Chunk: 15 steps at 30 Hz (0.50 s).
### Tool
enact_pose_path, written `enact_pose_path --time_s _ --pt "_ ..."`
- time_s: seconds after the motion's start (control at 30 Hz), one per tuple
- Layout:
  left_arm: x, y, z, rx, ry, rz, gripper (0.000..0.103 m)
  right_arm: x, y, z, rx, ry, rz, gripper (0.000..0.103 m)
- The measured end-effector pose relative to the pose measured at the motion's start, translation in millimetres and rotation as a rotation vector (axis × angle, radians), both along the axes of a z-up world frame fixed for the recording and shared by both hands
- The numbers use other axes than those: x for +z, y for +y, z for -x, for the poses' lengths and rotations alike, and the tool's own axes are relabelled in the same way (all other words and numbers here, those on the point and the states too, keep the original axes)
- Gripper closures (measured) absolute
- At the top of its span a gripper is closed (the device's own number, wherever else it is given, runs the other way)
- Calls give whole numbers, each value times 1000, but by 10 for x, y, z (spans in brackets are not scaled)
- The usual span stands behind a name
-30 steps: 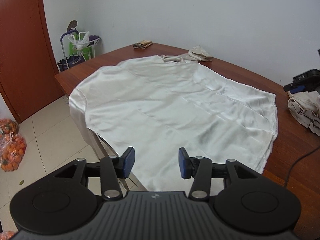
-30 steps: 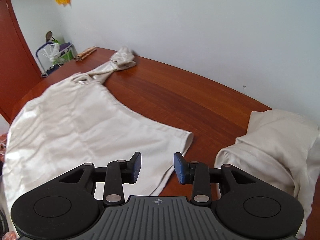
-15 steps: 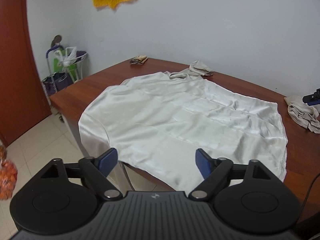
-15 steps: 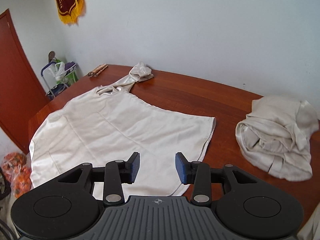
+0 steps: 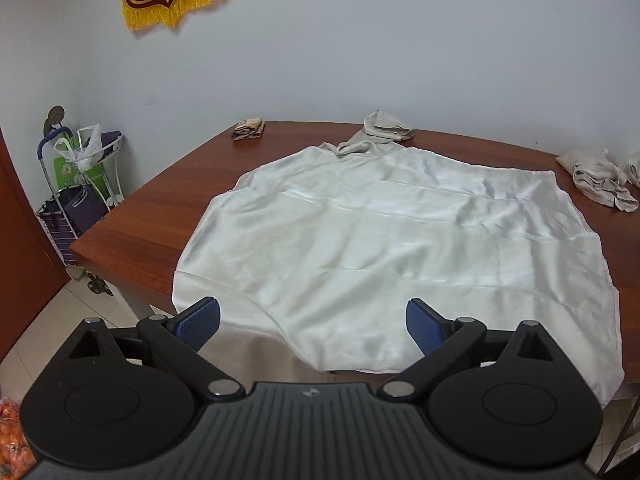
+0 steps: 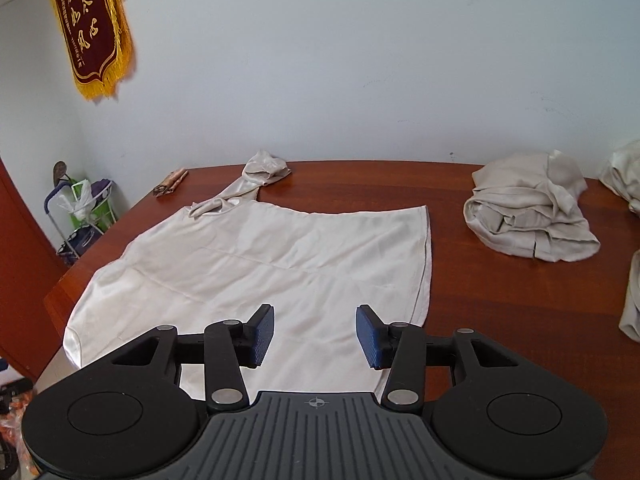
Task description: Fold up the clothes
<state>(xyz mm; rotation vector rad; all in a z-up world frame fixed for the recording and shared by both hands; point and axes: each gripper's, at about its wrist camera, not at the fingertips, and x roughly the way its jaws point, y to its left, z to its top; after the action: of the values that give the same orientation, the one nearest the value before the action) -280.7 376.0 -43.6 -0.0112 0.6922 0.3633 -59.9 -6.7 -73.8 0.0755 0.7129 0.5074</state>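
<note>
A pale cream garment point(image 5: 384, 248) lies spread flat over the brown wooden table point(image 5: 168, 184), its near edge hanging over the table's front. One sleeve point(image 5: 384, 128) is bunched at the far side. My left gripper point(image 5: 312, 324) hovers wide open above the near hem, holding nothing. In the right wrist view the same garment point(image 6: 272, 264) stretches left of centre, and my right gripper point(image 6: 315, 336) stands open above its near part, empty.
A crumpled beige pile of clothes point(image 6: 532, 212) sits on the table at the right, with more fabric point(image 6: 632, 304) at the right edge. A small bundle point(image 5: 248, 130) lies at the far corner. A trolley with bags point(image 5: 76, 184) stands by the wall left of the table.
Both grippers have drawn back and risen from the garment, so more of the table shows. The left jaws have spread much wider; the right jaws have opened somewhat.
</note>
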Motion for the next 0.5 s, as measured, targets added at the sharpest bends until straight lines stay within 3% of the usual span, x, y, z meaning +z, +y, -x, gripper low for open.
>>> enact_pose_path --time_s 0.37,0.5 --pt "-225 758 20 -140 -2 -46 0 -112 390 815 -130 -13 32 54" --pt "-405 1012 67 -177 26 -66 0 -301 568 1102 -202 -9 41 53"
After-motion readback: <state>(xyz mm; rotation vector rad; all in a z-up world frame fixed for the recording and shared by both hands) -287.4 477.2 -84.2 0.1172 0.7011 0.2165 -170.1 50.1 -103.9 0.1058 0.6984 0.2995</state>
